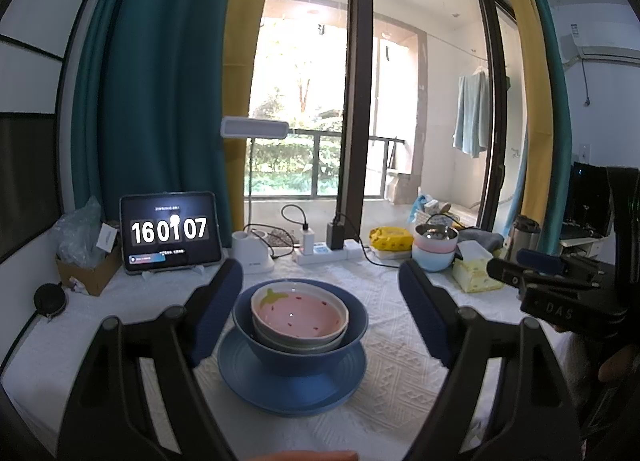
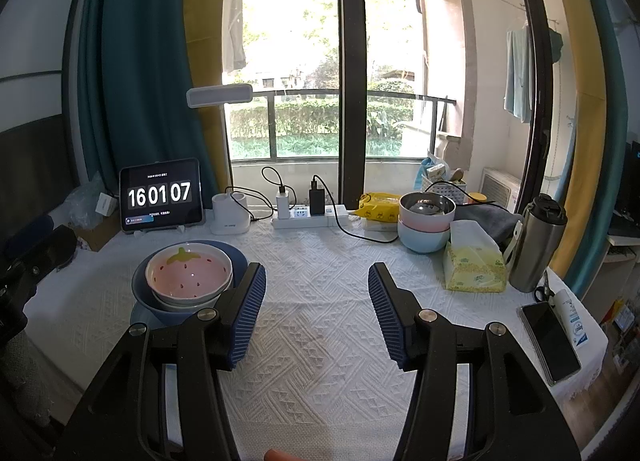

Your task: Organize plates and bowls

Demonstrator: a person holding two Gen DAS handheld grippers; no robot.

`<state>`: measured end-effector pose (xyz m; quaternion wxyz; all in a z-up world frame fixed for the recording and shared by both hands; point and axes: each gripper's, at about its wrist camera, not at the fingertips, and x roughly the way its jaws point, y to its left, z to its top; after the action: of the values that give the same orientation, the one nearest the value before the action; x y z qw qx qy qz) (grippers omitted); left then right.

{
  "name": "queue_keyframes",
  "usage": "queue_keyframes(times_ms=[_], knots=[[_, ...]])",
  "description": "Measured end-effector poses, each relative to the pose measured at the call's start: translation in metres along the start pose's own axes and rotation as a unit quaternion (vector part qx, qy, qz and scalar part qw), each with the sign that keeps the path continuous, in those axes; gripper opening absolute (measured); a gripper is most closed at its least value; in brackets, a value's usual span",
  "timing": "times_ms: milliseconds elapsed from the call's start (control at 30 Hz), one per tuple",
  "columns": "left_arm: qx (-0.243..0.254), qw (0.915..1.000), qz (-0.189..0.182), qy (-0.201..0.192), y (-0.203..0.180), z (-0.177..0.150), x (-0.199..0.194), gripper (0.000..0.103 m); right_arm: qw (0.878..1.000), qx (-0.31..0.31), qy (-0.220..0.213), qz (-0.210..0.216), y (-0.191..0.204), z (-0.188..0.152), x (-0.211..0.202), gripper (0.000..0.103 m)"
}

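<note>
Two tools (image 1: 320,297) (image 2: 316,301) spread wide, strawberry bowl (image 1: 299,313) nested in blue bowl (image 1: 300,349)

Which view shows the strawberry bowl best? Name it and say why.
The left wrist view: the strawberry bowl sits centred between the open fingers, nested in the blue bowl. The right wrist view shows it off to the left, though unobstructed.

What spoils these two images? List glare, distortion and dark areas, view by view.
Left wrist view: the window is blown out white, the curtains bow with fisheye curvature, and the left gripper sits in shade against the backlight. Right wrist view: the same window glare up high, black vignette corners; the strawberry bowl stays evenly lit and sharp.
</note>
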<state>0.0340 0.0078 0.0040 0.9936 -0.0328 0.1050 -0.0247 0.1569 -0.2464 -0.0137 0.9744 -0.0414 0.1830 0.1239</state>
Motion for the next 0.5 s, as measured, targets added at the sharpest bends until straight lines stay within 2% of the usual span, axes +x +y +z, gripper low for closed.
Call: queue_keyframes(times_ms=[500], knots=[[-0.001, 1.0, 0.0, 0.002, -0.0037, -0.0028, 0.0, 0.082, 1.0, 0.0, 0.001, 0.0, -0.0002, -0.0006, 0.0006, 0.057]])
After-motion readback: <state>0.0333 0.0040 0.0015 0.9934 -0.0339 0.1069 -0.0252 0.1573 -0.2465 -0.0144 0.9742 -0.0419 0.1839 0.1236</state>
